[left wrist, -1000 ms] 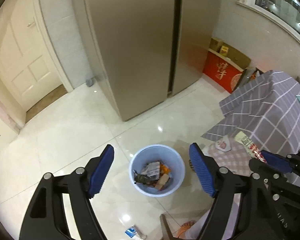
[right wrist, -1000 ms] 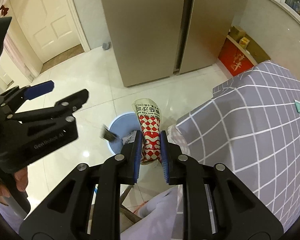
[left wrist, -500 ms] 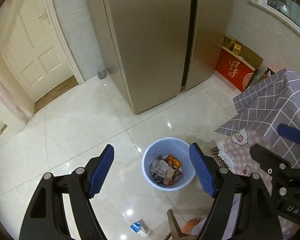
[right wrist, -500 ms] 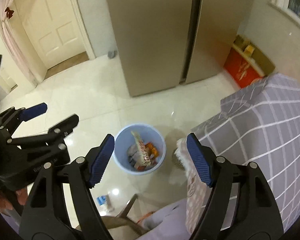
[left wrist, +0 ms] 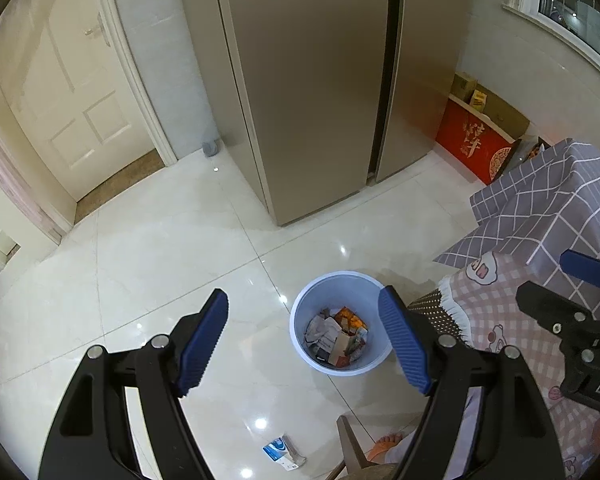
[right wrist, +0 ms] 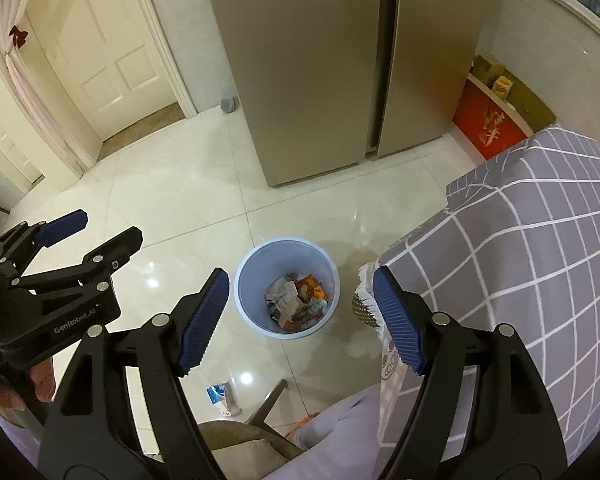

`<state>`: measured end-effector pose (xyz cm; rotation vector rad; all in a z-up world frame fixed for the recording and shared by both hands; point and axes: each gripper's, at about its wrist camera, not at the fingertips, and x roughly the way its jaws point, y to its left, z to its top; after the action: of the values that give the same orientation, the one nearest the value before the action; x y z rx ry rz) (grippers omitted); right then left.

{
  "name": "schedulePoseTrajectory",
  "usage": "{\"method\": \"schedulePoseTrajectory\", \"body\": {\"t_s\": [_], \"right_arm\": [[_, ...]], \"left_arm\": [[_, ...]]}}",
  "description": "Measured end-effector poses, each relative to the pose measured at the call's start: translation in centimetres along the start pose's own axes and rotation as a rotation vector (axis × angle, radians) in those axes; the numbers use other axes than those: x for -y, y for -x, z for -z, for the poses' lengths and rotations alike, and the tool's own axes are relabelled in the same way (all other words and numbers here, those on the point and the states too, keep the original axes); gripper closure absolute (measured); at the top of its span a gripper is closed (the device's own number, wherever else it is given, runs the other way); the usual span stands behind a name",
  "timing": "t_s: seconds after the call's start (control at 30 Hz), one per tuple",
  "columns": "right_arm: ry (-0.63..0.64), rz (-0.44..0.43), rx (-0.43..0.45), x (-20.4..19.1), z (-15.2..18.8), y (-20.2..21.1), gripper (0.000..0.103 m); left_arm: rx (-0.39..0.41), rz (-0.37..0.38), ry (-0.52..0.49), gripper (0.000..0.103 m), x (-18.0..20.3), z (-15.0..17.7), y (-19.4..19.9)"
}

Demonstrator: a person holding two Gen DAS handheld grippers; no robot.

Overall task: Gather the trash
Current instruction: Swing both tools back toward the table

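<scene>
The checked tabletop cloth (right wrist: 540,248) is seen at the right, above the white tiled floor (left wrist: 160,264). The blue trash bin (right wrist: 260,320), filled with wrappers (right wrist: 298,302), is stood on the floor beside it. The left gripper (left wrist: 302,346) and right gripper (right wrist: 298,320) are held above it, fingers spread wide, nothing gripped. A small blue carton (left wrist: 282,452) is left on the floor nearby.

Wrappers (right wrist: 296,304) in bin (right wrist: 252,276) on floor, table (right wrist: 540,240) to its right
</scene>
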<state>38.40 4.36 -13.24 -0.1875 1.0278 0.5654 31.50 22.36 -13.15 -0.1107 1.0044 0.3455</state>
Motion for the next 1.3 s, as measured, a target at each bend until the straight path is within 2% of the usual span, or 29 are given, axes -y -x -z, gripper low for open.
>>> {"method": "schedulePoseTrajectory", "body": {"t_s": [0.43, 0.6, 0.83, 1.03, 1.3], "right_arm": [[-0.069, 0.002, 0.074, 3.2, 0.7, 3.7, 0.029], [-0.107, 0.013, 0.076, 5.4, 1.4, 4.6, 0.029], [-0.195, 0.060, 0.096, 10.0, 2.7, 6.5, 0.029], [-0.288, 0.109, 0.119, 14.8, 4.3, 8.7, 0.028], [-0.401, 0.187, 0.152, 22.1, 6.1, 11.8, 0.025]], "left_arm": [[0.039, -0.013, -0.030, 0.027, 2.5, -1.2, 3.1], [0.072, 0.020, -0.043, 0.027, 4.7, -1.7, 4.8], [0.114, 0.063, -0.104, 0.027, 9.3, -2.5, 6.8], [0.132, 0.105, -0.181, 0.027, 14.7, -3.1, 7.9], [0.117, 0.147, -0.287, 0.027, 22.6, -3.8, 8.3]]}}
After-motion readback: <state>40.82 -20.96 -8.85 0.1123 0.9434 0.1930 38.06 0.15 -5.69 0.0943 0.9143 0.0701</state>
